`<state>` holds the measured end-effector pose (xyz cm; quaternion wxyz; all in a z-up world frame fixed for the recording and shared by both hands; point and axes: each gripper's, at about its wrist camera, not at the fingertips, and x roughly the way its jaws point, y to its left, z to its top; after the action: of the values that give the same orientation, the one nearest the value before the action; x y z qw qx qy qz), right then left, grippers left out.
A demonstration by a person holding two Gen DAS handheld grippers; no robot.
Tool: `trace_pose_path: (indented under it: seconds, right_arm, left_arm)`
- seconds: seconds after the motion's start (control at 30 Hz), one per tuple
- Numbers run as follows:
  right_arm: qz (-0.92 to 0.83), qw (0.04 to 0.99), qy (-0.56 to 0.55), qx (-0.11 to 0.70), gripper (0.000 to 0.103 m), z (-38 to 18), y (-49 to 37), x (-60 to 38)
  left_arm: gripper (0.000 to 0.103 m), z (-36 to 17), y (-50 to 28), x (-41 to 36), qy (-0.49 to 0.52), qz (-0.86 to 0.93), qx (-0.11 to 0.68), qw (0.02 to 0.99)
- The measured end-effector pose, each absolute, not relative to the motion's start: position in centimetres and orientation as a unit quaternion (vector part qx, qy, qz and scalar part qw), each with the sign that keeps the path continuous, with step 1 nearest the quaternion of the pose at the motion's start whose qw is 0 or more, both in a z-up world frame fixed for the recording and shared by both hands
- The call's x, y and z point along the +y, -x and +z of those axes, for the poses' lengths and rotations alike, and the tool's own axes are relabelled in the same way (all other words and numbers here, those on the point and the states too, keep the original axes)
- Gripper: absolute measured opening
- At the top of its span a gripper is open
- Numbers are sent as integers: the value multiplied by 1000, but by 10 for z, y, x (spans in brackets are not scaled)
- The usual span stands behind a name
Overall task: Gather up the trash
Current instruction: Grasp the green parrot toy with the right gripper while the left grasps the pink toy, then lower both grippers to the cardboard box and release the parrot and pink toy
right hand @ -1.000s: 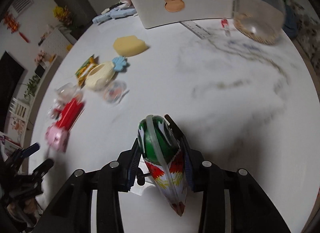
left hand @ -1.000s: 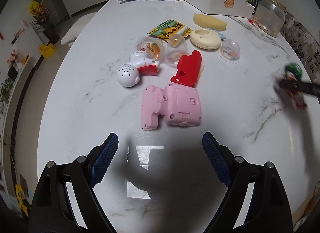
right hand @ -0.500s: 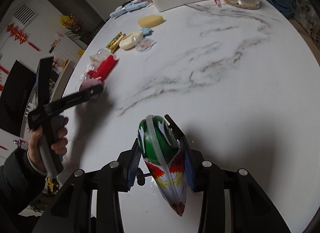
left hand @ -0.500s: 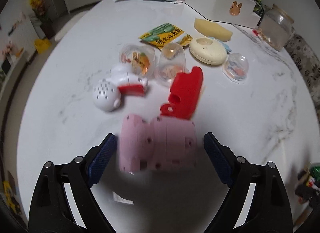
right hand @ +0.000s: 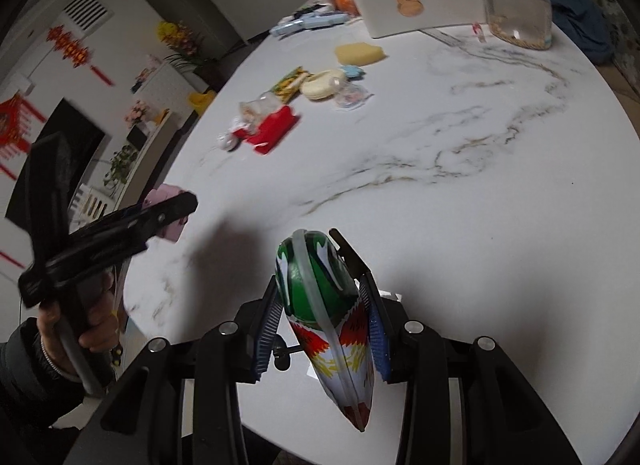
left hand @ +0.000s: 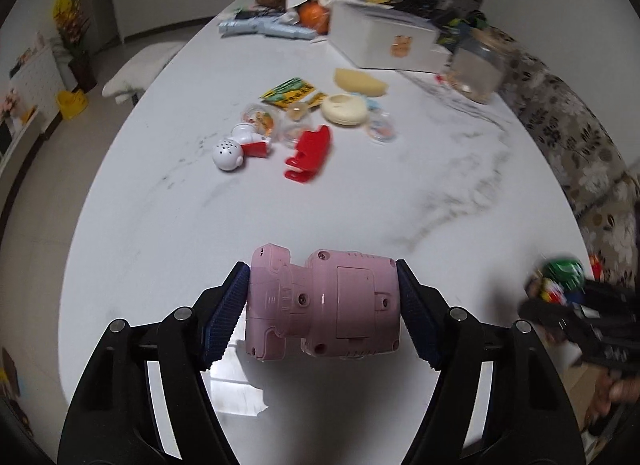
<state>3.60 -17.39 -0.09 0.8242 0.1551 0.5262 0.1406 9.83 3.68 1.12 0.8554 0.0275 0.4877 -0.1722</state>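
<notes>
My left gripper (left hand: 322,313) is shut on a pink plastic toy (left hand: 324,307) and holds it above the near edge of the white marble table (left hand: 400,201). My right gripper (right hand: 322,329) is shut on a green, red and white toy (right hand: 324,305) over the table's near edge. The right gripper with its toy also shows at the right of the left wrist view (left hand: 560,289). The left gripper shows at the left of the right wrist view (right hand: 172,209), with the pink toy (right hand: 168,195) in it.
A red plastic piece (left hand: 310,153), a white toy (left hand: 240,143), clear capsules (left hand: 260,119), a yellow-green packet (left hand: 290,91), a cream dish (left hand: 344,109) and a sponge (left hand: 360,83) lie mid-table. A white box (left hand: 380,39) and glass jar (left hand: 476,69) stand behind.
My left gripper closed on the pink toy and lifted it back from the pile toward the near edge. My right gripper kept its toy and drew closer to the left one.
</notes>
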Motion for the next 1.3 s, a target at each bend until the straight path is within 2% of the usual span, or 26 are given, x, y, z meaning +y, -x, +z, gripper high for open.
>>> trace_pose_path:
  seconds: [0.2,0.47,0.53,0.57,0.6,0.63,0.77,1.0,1.2,1.3]
  right_arm:
    - [185,813,-110,541,39,10,26,-166]
    - [217,768,-60,600,40,-14,110,-166]
    - [218,755,-51,617,42,-28,120,-166]
    - [217,751,-45,622,46,-35,123,-166]
    - [216,749,-41,625,56,-39,126,-166]
    - [214,748,-34,627,59,-45,128,-166]
    - [212,744,-33,633,59,-52,130,-169]
    - [213,770,-44,599,60,-22,100,-173]
    - [200,816,-25,541,62,4,9,-166]
    - [178,838,-20,516,62,3,-62,-159]
  left_arm:
    - [70,25,4,20,-87,-211,473,851]
    - [70,-14,91,8,-134,-262,517,804]
    - [71,-26,98,4,-145,-269,532,790]
    - [75,-33,101,1,-150,-270,540,783]
    - [81,-38,103,-1,-152,-269,544,780]
    - [84,-40,104,-1,-154,-266,545,780]
    - [85,-44,101,-1,-151,-263,556,774]
    - [85,-29,89,9,-139,-245,544,790]
    - [85,-7,40,27,-114,-207,518,822]
    - [85,-2,9,39,-93,-186,508,836]
